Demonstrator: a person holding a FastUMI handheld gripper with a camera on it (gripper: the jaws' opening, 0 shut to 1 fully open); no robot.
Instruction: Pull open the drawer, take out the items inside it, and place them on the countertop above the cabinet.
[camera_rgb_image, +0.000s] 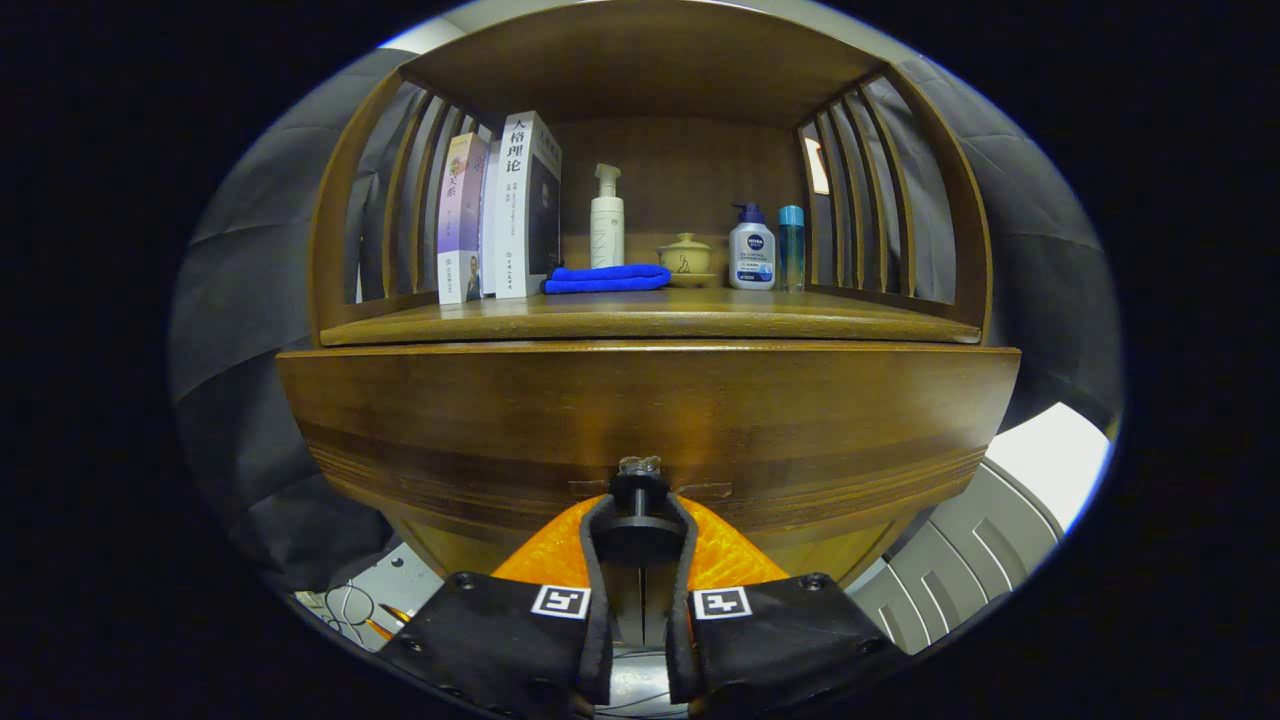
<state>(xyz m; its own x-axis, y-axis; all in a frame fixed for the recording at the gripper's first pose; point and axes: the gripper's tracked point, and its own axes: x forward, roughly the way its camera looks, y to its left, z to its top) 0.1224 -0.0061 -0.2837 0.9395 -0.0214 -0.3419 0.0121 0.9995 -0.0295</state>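
Note:
A dark wooden cabinet stands right in front of me. Its drawer front spans the width below the countertop. A round black knob sticks out from the middle of the drawer front. My gripper is shut on that knob, one finger pressing each side. The drawer's inside is hidden, so its contents cannot be seen.
On the countertop stand upright books, a folded blue cloth, a white pump bottle, a small lidded pot, a white-and-blue pump bottle and a blue-capped bottle. Slatted wooden sides and a top board enclose this shelf.

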